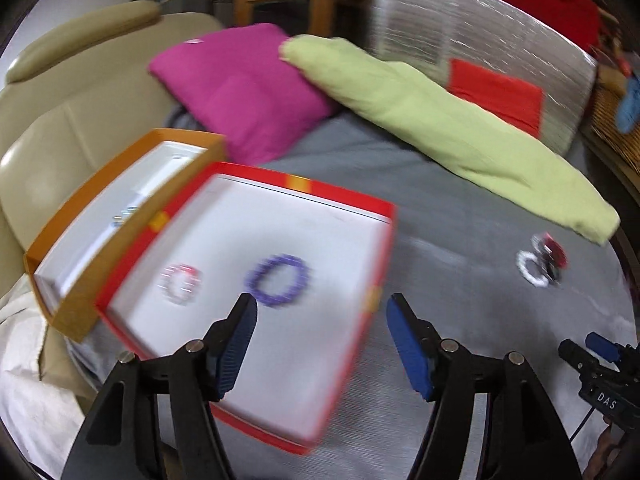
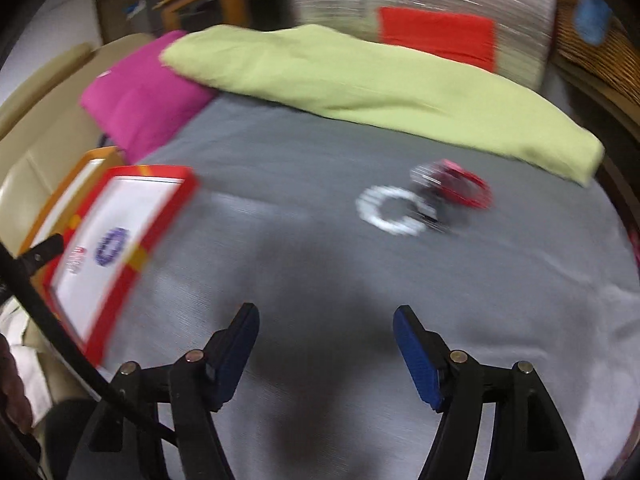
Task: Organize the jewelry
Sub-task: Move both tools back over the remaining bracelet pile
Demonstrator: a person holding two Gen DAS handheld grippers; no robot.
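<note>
A red-rimmed white tray (image 1: pixel 344 200) lies on the grey bedsheet; a purple bead bracelet (image 1: pixel 278 280) and a red-and-white bracelet (image 1: pixel 180 283) rest inside it. My left gripper (image 1: pixel 322 306) hovers open over the tray's near right part, nothing between its fingers. In the right wrist view the same tray (image 2: pixel 160 172) is at the left with the purple bracelet (image 2: pixel 111 246). A white bracelet (image 2: pixel 390 210), a red bracelet (image 2: pixel 466 189) and a dark one touching them lie on the sheet ahead. My right gripper (image 2: pixel 326 312) is open and empty, well short of that pile. Both views are blurred.
An orange-rimmed tray (image 1: pixel 120 160) sits behind the red one, something small and bluish in it. A magenta pillow (image 1: pixel 240 88) and a lime-green pillow (image 1: pixel 440 128) lie at the back. A beige armchair (image 1: pixel 60 120) stands left. A silver wrapped block (image 1: pixel 500 40) rises behind.
</note>
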